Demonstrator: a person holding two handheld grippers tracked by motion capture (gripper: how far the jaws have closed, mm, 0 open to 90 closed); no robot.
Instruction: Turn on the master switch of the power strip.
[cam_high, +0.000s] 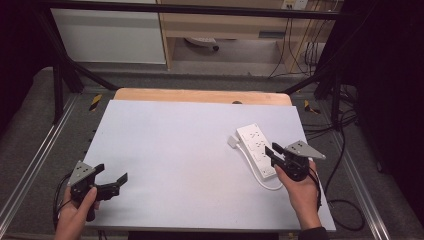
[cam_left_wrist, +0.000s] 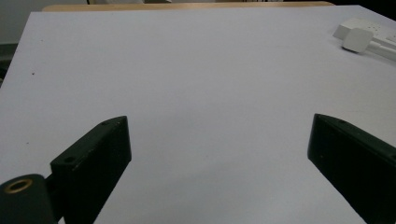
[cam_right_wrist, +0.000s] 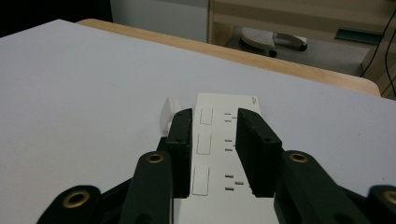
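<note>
A white power strip (cam_high: 254, 142) lies flat at the right of the white table board (cam_high: 170, 150), with a white plug (cam_high: 233, 142) on its cord beside its left edge. My right gripper (cam_high: 271, 149) hovers over the strip's near end. In the right gripper view its jaws (cam_right_wrist: 215, 116) stand a narrow gap apart above the strip (cam_right_wrist: 217, 140), with the sockets showing between them and the plug (cam_right_wrist: 168, 112) just left. My left gripper (cam_high: 112, 172) sits at the board's front left, wide open (cam_left_wrist: 219, 126) and holding nothing. The plug (cam_left_wrist: 357, 39) shows far off to its right.
A wooden table edge (cam_high: 200, 95) runs behind the board. Metal frame rails (cam_high: 30, 150) flank both sides. Black cables (cam_high: 345, 200) lie on the floor at the right. A wooden shelf unit (cam_high: 225, 25) stands beyond the table.
</note>
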